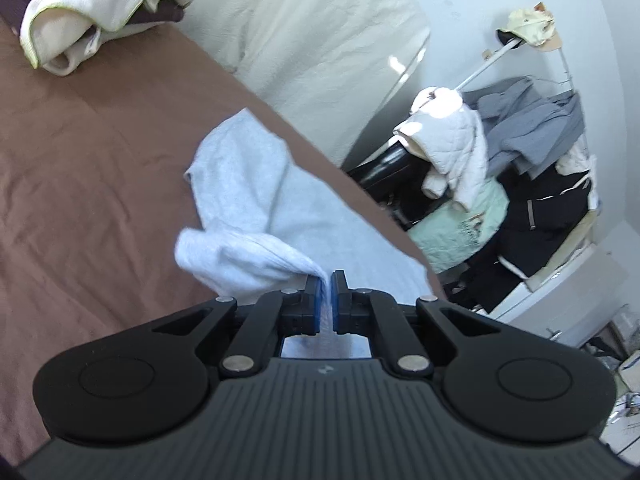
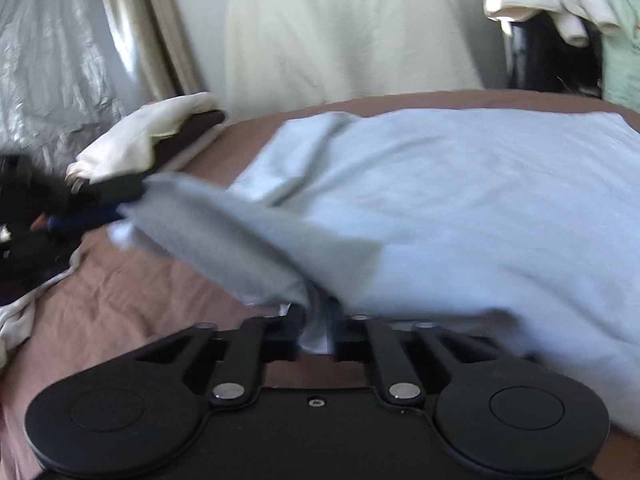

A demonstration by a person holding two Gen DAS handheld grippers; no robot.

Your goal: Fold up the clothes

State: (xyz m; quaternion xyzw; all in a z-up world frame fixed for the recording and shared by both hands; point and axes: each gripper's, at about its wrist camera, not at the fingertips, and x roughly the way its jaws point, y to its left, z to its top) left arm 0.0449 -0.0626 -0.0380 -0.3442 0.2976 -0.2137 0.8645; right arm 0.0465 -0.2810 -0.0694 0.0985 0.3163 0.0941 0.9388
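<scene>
The light blue garment [image 2: 460, 200] is lying along the bed's [image 1: 80, 168] far edge. The left gripper [image 1: 329, 280] is pinching its sleeve; the right gripper [image 2: 318, 320] is pinching a nearby fold. Keep both grips level and taut while folding inward.

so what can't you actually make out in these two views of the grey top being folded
- Grey top, right wrist view: type and front unclear; motion blur, right edge cuts it off.
- Right gripper: pads hidden by bunched cloth.
- Left gripper, right wrist view: blurred, left edge crops it.
- Cream garment, left wrist view: top edge cuts it.
</scene>
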